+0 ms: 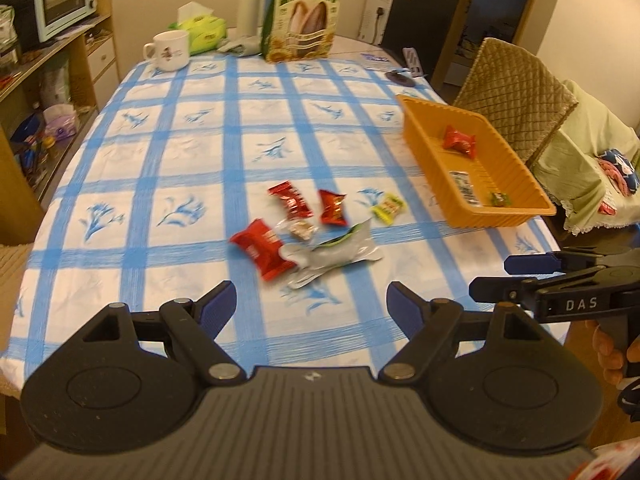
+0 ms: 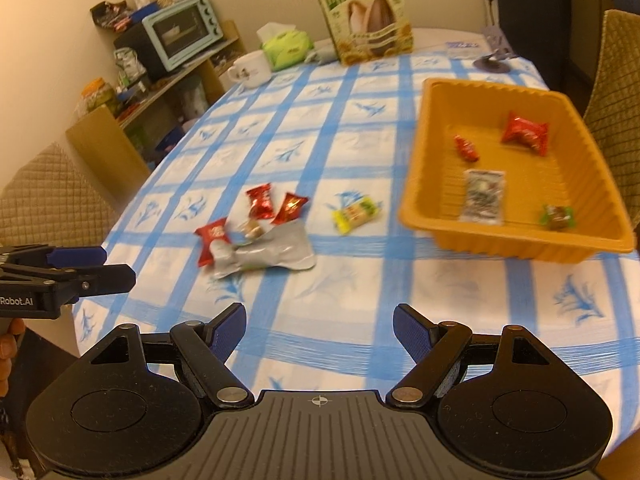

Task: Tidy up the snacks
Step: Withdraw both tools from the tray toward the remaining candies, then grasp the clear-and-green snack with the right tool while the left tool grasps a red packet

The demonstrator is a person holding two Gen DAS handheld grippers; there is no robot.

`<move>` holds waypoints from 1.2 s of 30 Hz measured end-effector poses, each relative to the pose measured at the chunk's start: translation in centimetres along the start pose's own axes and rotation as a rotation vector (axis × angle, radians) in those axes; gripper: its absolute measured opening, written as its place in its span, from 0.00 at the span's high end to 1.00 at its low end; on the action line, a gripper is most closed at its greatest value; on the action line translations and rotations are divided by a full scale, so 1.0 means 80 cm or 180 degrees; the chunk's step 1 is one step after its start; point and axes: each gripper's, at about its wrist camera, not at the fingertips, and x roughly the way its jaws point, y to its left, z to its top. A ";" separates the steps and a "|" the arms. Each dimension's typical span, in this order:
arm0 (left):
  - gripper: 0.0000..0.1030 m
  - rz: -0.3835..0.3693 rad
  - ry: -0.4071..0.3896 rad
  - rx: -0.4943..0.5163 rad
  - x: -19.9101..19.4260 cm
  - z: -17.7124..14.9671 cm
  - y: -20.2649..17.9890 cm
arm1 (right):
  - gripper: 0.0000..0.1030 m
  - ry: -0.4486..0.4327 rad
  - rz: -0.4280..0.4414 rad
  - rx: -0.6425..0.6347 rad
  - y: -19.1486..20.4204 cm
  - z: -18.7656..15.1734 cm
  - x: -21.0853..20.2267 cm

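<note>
The left gripper (image 1: 311,304) and right gripper (image 2: 319,326) are hovering with jaws spread wide, holding nothing. Just ahead, loose snacks (image 1: 308,232) are lying clustered on the tablecloth (image 1: 180,152). Farther right, the orange tray (image 2: 416,184) is holding several more.

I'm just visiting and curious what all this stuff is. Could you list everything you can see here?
Orange plastic tray: one, table's right side, holding four wrapped snacks.
Loose snacks: six, mid-table; three red wrapped candies, one yellow candy, one clear-wrapped sweet, one silver foil pouch.
Blue-checked tablecloth: one, covering table.
Sunflower-seed box: one, green, far end.
White mug: one, far left.
Green tissue pack: one, beside mug.
Mint toaster oven: one, shelf.
Left gripper, right gripper: black, blue pads, open, empty.
</note>
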 end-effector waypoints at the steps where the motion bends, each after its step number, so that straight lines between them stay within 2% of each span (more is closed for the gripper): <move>1: 0.22 0.0013 0.0009 -0.0018 0.000 -0.002 0.005 | 0.21 0.0016 0.0011 -0.0009 0.004 0.000 0.005; 14: 0.27 0.0075 0.0109 -0.0126 0.016 -0.007 0.048 | 0.22 0.0208 0.0063 -0.0048 0.047 0.004 0.070; 17: 0.28 0.0065 0.0129 -0.0113 0.023 -0.005 0.053 | 0.28 0.0237 0.0080 0.0025 0.051 0.006 0.084; 25: 0.31 0.0024 0.0197 -0.0085 0.045 0.002 0.064 | 0.37 0.0277 0.0100 0.0431 0.045 0.014 0.118; 36: 0.31 0.0050 0.0261 -0.0121 0.065 0.011 0.090 | 0.38 0.0154 0.0227 0.1068 0.030 0.028 0.150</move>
